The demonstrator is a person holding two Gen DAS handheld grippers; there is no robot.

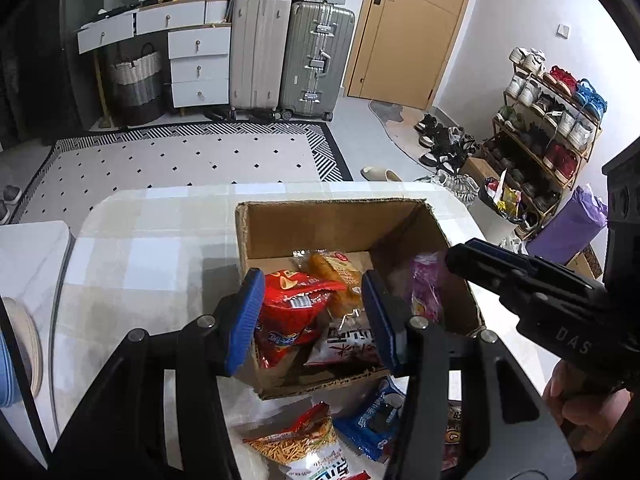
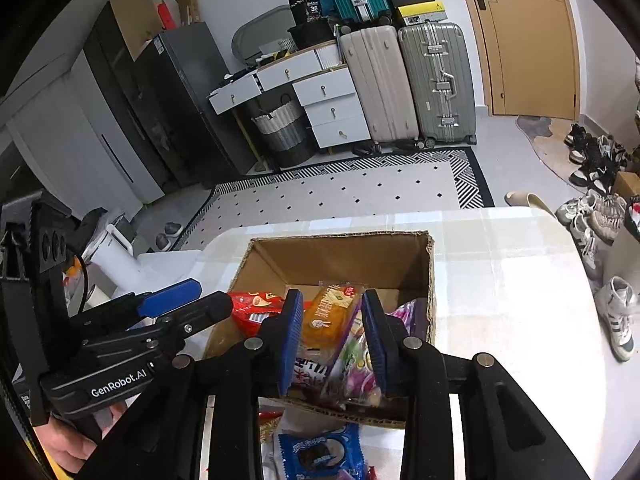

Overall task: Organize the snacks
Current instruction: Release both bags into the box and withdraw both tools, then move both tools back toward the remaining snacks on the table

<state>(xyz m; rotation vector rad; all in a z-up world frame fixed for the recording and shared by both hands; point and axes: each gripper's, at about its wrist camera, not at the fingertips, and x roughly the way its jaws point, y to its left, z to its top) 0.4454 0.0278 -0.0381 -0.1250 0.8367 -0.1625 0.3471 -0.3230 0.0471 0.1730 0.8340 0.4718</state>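
Left wrist view puts the cardboard box (image 1: 340,224) at centre frame on the checked tablecloth (image 1: 152,256), open-topped and holding a red chip bag (image 1: 296,304), an orange pastry packet (image 1: 336,272) and a purple packet (image 1: 426,284). The left gripper (image 1: 312,320) hangs over the box's near edge, jaws apart with nothing between them. The right gripper (image 1: 480,256) reaches in from the right edge of the frame, over the box's right wall. Low in the frame, still outside the box, lie a packet of fried sticks (image 1: 296,436) and a blue cookie packet (image 1: 372,420).

Only the right wrist view shows the black fridge (image 2: 160,108) at upper left; its own gripper (image 2: 332,340) also stands apart and empty above the box (image 2: 344,256). Only the left wrist view shows the shoe rack (image 1: 548,128) at the right.
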